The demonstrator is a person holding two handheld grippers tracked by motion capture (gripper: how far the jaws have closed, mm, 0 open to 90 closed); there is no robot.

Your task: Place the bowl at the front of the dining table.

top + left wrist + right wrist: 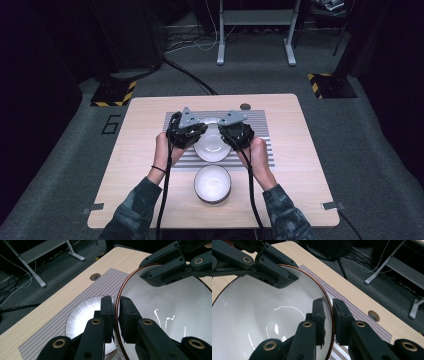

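Hand-held gripper (115,317), glossy white bowl (170,312), brown rim

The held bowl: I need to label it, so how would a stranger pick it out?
On the wooden table lies a grey striped mat. Above it, a white bowl is clamped by its rim between the left gripper and right gripper. Another bowl stands alone on bare wood, nearer the person.
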